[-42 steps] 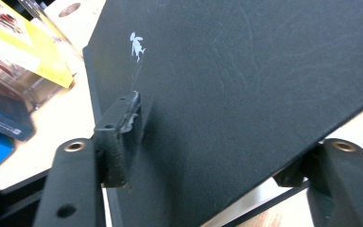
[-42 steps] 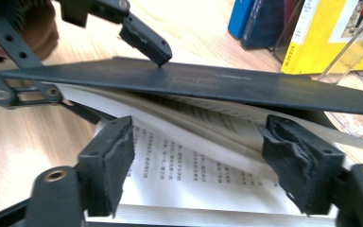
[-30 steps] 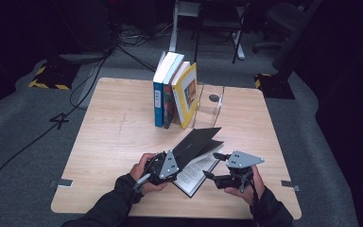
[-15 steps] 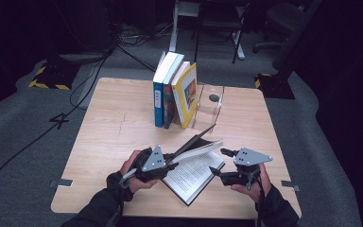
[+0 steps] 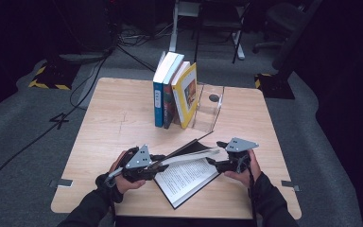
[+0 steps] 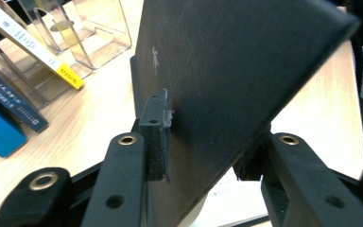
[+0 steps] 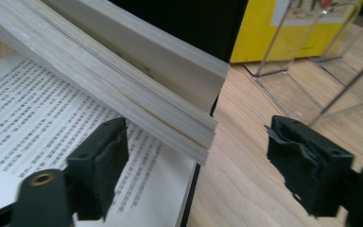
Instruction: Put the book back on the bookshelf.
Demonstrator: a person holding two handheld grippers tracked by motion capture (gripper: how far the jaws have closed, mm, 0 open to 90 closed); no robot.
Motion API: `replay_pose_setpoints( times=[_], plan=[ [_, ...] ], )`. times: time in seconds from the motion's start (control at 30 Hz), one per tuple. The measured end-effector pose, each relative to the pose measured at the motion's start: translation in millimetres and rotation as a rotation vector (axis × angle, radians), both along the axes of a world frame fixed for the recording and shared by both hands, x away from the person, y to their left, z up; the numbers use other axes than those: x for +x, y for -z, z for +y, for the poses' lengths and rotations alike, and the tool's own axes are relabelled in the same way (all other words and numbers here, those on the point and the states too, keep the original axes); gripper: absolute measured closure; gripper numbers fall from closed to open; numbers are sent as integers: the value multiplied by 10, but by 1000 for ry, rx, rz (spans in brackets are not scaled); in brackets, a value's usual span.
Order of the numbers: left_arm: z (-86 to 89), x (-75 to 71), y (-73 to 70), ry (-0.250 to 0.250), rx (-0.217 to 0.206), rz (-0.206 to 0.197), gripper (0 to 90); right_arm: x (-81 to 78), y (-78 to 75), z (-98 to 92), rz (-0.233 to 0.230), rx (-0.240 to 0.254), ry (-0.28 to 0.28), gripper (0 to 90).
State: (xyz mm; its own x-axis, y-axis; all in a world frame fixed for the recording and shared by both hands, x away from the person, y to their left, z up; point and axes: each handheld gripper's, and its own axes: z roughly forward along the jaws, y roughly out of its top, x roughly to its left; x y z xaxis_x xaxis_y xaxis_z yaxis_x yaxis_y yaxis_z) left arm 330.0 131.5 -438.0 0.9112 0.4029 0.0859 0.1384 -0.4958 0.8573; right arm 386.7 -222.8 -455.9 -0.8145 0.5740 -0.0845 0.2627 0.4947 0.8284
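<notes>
A black-covered book (image 5: 184, 178) lies open near the table's front edge, with a printed page (image 7: 42, 123) facing up. Its black cover (image 6: 227, 71) and a thick block of pages (image 7: 123, 80) are raised at a slant over the page. My left gripper (image 5: 155, 166) is at the book's left side. It is shut on the raised cover, with one pad (image 6: 156, 127) pressed flat against it. My right gripper (image 5: 213, 161) stands open at the book's right edge. The corner of the page block reaches in between its jaws (image 7: 203, 161) without touching them.
Three upright books stand at the table's middle back, one of them blue (image 5: 159, 97) and one yellow (image 5: 188, 94), leaning on a clear acrylic bookend (image 5: 209, 109). Bare wooden table (image 5: 113, 118) stretches to the left. Cables and chair legs lie on the floor beyond.
My left gripper has drawn leftward with the cover, and more of the printed page shows. The raised cover and page block have sunk lower. My right gripper has shifted slightly right.
</notes>
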Motion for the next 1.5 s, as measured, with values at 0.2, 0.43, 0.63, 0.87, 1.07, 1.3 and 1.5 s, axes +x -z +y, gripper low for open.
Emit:
replay_pose_setpoints(
  times=[0.2, 0.43, 0.63, 0.87, 1.07, 1.3, 1.5],
  plan=[
    [66, -18, 46, -16, -25, 15, 615, 103, -27, 37, -48, 50, -49, 248],
    [31, -56, 129, -49, -8, 12, 493, 73, -75, 119, -102, 65, -55, 399],
    [-83, -70, 165, -73, 23, -18, 430, 102, -94, 156, -113, 62, -25, 362],
    [-45, -89, 98, -90, 36, -70, 636, 150, -94, 127, -100, 94, -26, 296],
    [124, -133, 50, 19, 21, -23, 626, 172, -88, 149, -57, 143, -112, 223],
    [201, -110, 53, 30, 1, -3, 625, 170, -116, 190, -51, 150, -202, 294],
    [173, -96, 40, 2, 36, -30, 637, 128, -134, 202, -54, 128, -246, 331]
  ],
)
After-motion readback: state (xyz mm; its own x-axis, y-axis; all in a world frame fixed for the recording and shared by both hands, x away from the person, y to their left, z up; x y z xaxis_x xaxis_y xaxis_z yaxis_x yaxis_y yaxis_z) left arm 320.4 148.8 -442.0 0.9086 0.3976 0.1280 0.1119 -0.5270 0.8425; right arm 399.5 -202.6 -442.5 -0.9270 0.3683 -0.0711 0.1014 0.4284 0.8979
